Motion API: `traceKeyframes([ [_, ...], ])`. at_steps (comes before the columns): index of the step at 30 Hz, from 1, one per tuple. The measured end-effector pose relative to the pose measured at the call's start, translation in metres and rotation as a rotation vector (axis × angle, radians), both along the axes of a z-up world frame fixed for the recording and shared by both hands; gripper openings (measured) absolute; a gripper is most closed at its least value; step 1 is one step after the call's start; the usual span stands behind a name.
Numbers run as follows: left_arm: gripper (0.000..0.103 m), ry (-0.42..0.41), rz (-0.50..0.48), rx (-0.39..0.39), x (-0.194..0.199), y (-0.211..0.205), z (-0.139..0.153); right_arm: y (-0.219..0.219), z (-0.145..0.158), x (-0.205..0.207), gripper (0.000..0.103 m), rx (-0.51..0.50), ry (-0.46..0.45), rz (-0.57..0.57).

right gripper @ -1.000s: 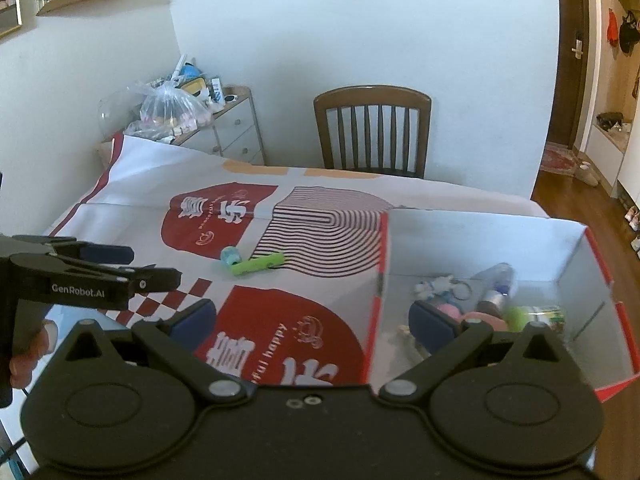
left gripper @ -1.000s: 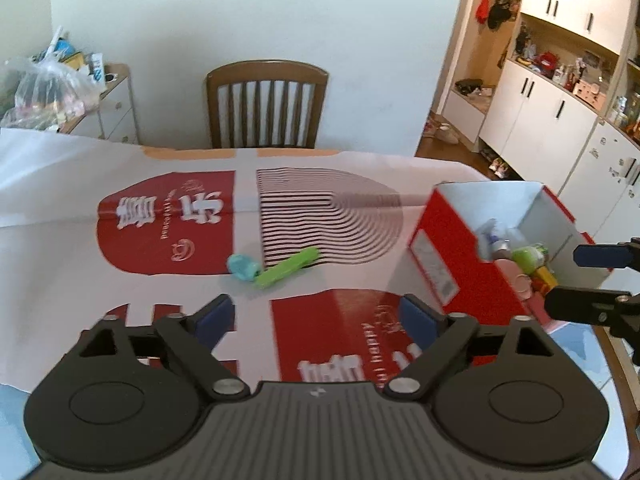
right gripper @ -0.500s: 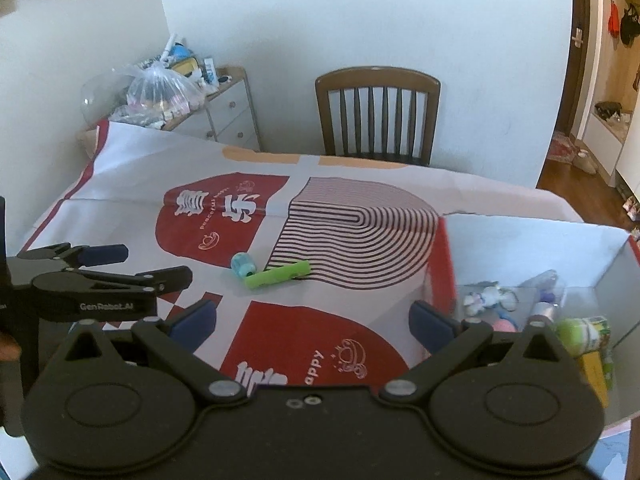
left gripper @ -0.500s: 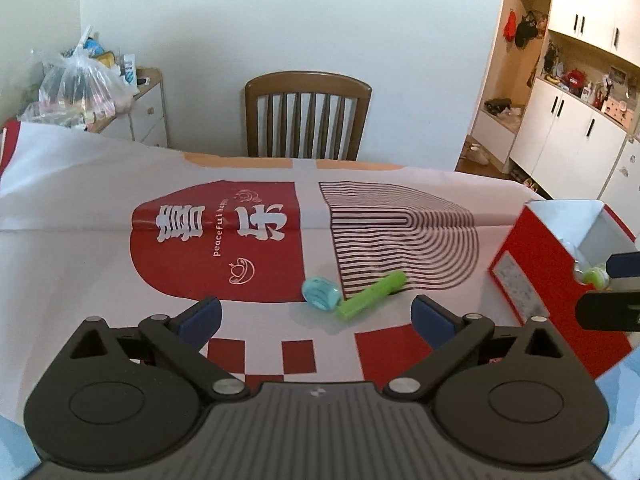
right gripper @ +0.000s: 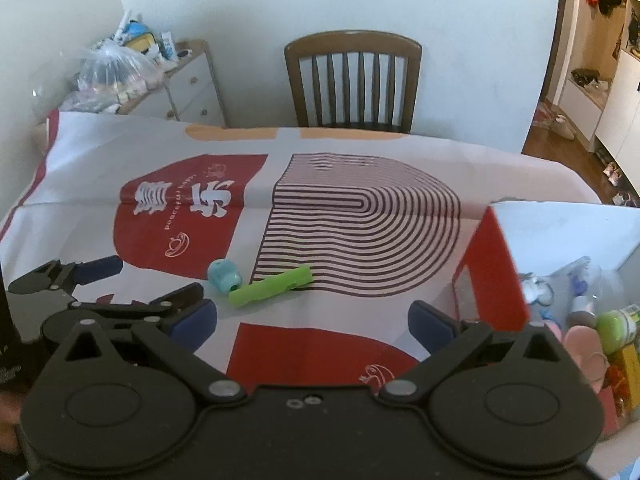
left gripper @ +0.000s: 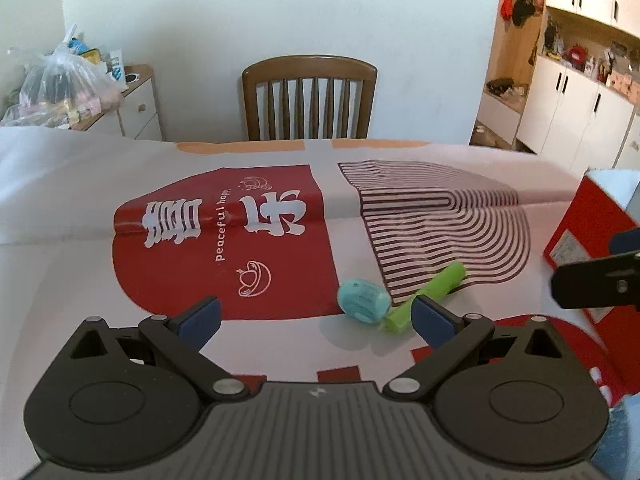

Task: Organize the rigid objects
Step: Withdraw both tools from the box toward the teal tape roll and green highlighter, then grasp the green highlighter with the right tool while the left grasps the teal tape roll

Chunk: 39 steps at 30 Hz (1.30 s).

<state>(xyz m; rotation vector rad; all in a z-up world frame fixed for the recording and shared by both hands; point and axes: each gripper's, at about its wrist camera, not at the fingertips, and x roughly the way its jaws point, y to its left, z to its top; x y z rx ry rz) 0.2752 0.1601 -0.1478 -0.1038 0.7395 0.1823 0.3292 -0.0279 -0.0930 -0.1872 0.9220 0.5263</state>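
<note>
Red cardboard box (right gripper: pixel 496 268): one is counted, standing open at the right side of the table; several small items lie inside, among them a green-capped bottle (right gripper: pixel 618 326) and a pink piece (right gripper: pixel 582 346). In the left wrist view only its red left wall is seen at the frame edge, whereas a second ago its interior was visible there.
Tablecloth: the red, white and striped printed tablecloth (left gripper: pixel 280 236) covers the table up to the far edge, where one brown wooden chair (left gripper: pixel 308 96) stands. Wide bare cloth is left to the left of the two loose items.
Left gripper (left gripper: pixel 316 318): its blue-padded jaws are spread wide with nothing between them. It has been brought nearer to the loose items than a second ago; its right fingertip (left gripper: pixel 430 318) overlaps the stick's near end in the picture, and contact cannot be told.
Right gripper (right gripper: pixel 312 320): its jaws are likewise spread apart and empty, held over the cloth just left of the box.
Green plastic stick (left gripper: pixel 430 294): one is counted, lying flat on the cloth between the striped print and the red patch.
Teal round-bodied item (left gripper: pixel 364 300): one is counted, resting against the stick's near end.
</note>
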Motion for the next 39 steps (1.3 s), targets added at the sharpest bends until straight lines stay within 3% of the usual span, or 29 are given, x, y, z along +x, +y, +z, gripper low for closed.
traceKeyframes([
  [13,0.102,0.023,-0.045,-0.001,0.024,0.009,-0.028,0.035,-0.033,0.029,0.091,-0.038,0.091,-0.084],
  [18,0.101,0.010,-0.059,0.004,0.030,0.007,-0.031,0.043,-0.042,0.040,0.074,-0.026,0.122,-0.140],
  [22,0.101,-0.003,-0.071,0.006,0.034,0.007,-0.034,0.050,-0.049,0.047,0.072,-0.002,0.163,-0.169],
  [26,0.100,-0.006,-0.078,-0.002,0.038,0.009,-0.037,0.056,-0.056,0.054,0.063,-0.008,0.188,-0.186],
  [35,0.086,-0.005,-0.121,0.018,0.043,0.003,-0.044,0.063,-0.066,0.063,0.050,-0.054,0.209,-0.208],
  [39,0.074,-0.016,-0.134,0.032,0.043,0.001,-0.045,0.061,-0.065,0.064,0.046,-0.055,0.207,-0.211],
])
